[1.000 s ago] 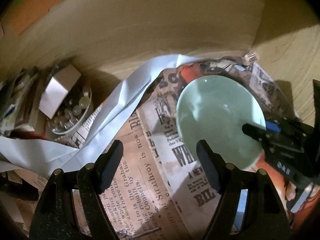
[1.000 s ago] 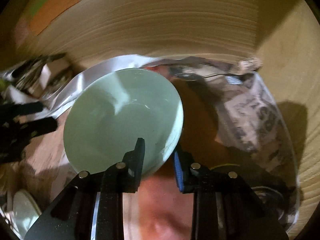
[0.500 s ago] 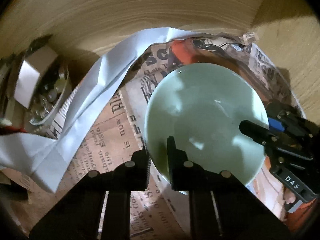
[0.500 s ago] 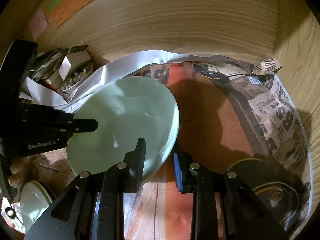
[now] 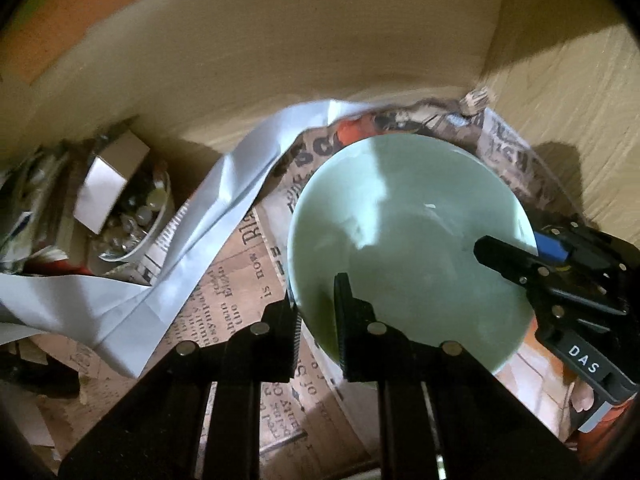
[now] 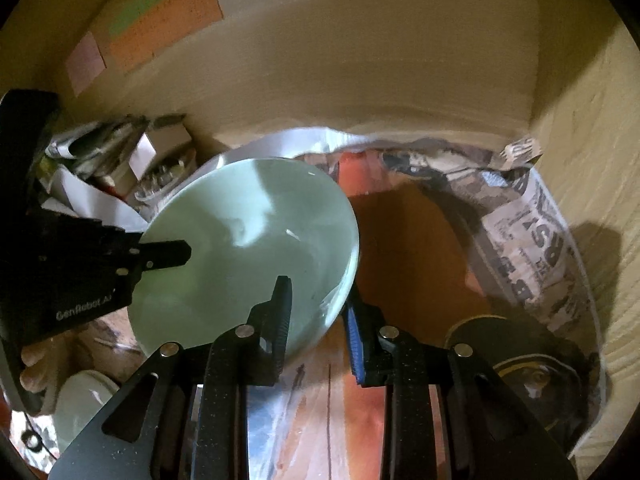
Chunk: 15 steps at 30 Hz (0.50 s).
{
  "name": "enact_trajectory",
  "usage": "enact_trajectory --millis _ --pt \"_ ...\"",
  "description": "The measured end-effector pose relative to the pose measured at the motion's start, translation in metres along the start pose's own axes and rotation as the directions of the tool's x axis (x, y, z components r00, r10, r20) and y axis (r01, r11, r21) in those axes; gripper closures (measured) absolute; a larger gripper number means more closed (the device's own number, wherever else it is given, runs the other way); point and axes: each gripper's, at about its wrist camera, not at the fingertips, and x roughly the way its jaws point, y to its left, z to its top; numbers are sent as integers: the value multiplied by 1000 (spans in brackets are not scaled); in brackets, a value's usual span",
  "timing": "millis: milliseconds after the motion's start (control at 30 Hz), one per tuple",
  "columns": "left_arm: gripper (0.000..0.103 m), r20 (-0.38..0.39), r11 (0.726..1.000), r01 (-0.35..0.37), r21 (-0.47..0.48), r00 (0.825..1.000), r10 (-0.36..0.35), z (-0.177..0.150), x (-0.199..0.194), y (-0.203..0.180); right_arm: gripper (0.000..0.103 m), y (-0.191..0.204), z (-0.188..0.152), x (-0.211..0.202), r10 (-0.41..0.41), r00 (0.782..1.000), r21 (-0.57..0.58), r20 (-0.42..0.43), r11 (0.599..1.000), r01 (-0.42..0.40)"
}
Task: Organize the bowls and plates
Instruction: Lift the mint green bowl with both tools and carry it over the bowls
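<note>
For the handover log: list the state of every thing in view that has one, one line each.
Green bowl: held at its rim by both tools, tilted.
Left tool: shut on the bowl's rim.
Right tool: shut on the opposite rim.
Newspaper: spread flat, crumpled at its edges.
White paper strip: creased, lying across the newspaper.

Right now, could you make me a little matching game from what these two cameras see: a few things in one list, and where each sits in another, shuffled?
Things:
1. pale green bowl
2. newspaper
3. small cardboard box
4. orange note

Places:
a. stuck on the back wall
b. clamped at the rim by both the left gripper and the right gripper
c. spread over the shelf floor
d. among the clutter, left of the bowl

Pairs: 1-b, 2-c, 3-d, 4-a
</note>
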Motion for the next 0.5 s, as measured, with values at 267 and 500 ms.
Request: enact_trajectory --millis 267,500 --pt "89 79 1000 13 -20 997 -12 -15 -41 4 80 18 3 -37 0 996 -13 94 1000 1" --pt "89 140 999 14 -40 990 -8 -31 -72 14 80 35 1 -55 11 991 -35 135 999 -6"
